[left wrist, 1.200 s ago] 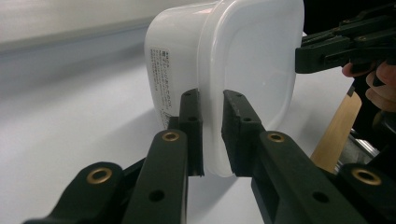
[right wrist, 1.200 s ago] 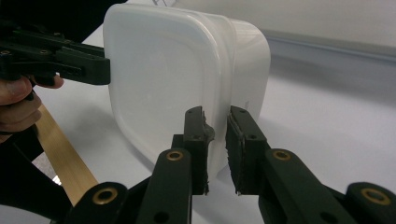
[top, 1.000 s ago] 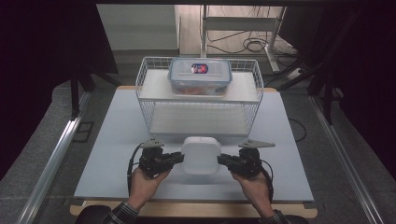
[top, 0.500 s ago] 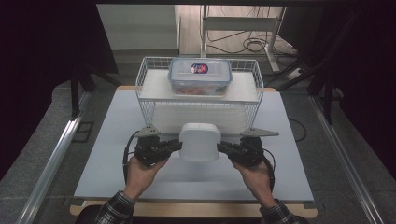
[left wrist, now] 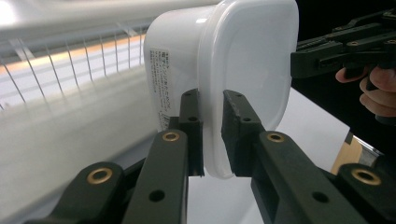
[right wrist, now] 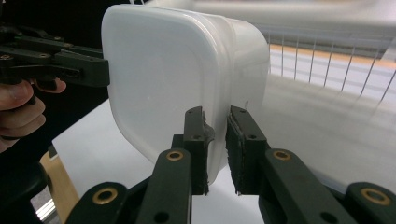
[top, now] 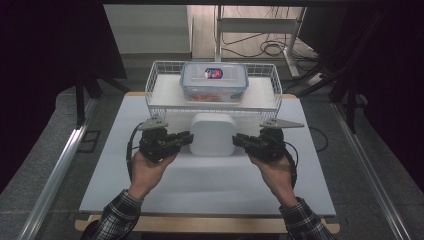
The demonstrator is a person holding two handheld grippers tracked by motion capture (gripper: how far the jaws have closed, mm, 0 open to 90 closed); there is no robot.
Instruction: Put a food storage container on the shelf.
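Both tongs are clamped onto the same white lidded tub [top: 213, 134], one on each side. The left gripper [top: 184, 139] has its jaws pinched on the tub's left rim, and the right gripper [top: 241, 140] is doing the same on the right rim, so the tub hangs between them, held just in front of the wire basket [top: 159, 76] and looking lifted off the white tabletop [top: 210, 185].

In the left gripper view the jaws bite right on the lid edge of the tub [left wrist: 243, 60], and you can read there's a printed label down its side, which the high view doesn't give you at all. The right gripper [left wrist: 327, 53] pokes in from the far side there. The right gripper view shows the tub [right wrist: 168, 88] from the lid face, jaws closed on the rim, with the left gripper [right wrist: 100, 72] across from it.

What's in the white tub, can't tell, it's opaque. Inside the basket sits a clear lidded box [top: 214, 80] with something orange in it.
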